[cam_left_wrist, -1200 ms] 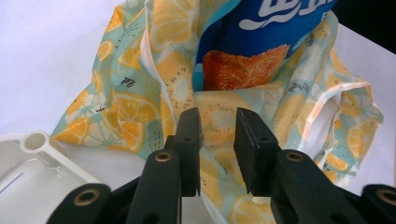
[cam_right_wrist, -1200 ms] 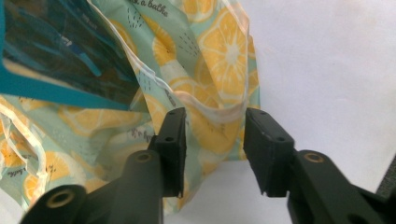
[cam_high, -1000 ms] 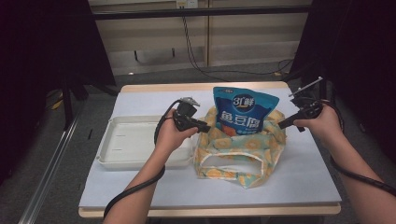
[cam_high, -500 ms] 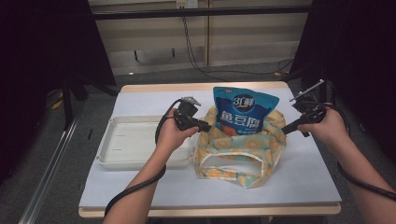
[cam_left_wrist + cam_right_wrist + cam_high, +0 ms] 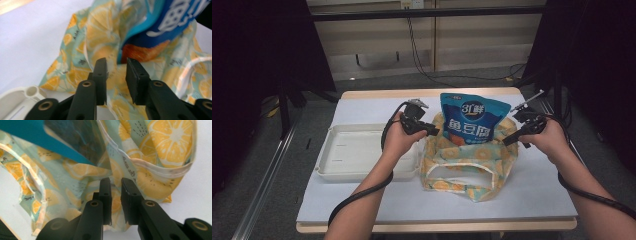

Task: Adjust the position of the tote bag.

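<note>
both forearms reach forward over the table (image 5: 362,207). left tool (image 5: 432,131) and right tool (image 5: 507,141), jaws slightly parted, flank the lemon-print bag (image 5: 464,165) holding a blue pouch (image 5: 472,119) marked "3". cannot tell whether they pinch cloth.

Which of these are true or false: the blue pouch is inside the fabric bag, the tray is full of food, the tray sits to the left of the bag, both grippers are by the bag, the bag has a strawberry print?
1. The blue pouch stands in the fabric bag, its top sticking out. True.
2. The tray is full of food. False: nothing can be seen lying in it.
3. In the high view the tray lies left of the bag. True.
4. The left gripper and right gripper are each at a side of the bag. True.
5. The bag has a strawberry print. False: it shows orange and lemon slices.
</note>
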The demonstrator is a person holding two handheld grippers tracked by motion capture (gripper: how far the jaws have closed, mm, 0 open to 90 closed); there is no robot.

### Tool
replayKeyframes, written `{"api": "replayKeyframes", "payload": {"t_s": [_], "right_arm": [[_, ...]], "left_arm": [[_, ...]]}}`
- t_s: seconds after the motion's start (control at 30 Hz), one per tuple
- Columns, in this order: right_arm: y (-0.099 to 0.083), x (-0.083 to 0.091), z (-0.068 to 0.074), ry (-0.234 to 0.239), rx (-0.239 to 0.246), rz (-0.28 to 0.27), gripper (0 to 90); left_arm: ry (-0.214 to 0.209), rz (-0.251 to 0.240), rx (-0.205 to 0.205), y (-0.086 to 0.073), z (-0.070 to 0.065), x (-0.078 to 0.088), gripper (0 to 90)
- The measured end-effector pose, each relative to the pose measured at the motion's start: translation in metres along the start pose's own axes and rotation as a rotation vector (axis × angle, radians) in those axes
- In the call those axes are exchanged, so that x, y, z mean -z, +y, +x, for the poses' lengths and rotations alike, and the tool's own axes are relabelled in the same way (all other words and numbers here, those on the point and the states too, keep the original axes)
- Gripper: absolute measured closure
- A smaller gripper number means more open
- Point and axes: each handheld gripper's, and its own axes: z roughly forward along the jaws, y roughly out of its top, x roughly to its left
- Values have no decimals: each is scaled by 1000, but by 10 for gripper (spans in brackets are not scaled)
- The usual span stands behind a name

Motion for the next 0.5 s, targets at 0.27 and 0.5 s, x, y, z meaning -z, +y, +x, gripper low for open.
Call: {"api": "replayKeyframes", "payload": {"t_s": [0.27,0.5], "right_arm": [[3,-10,-10,-12,-12,-8,900],[5,-12,-16,-14,-31,-26,888]], "left_arm": [[-17,17,10,6,13,-10,900],[-19,20,15,3,16,-13,900]]}}
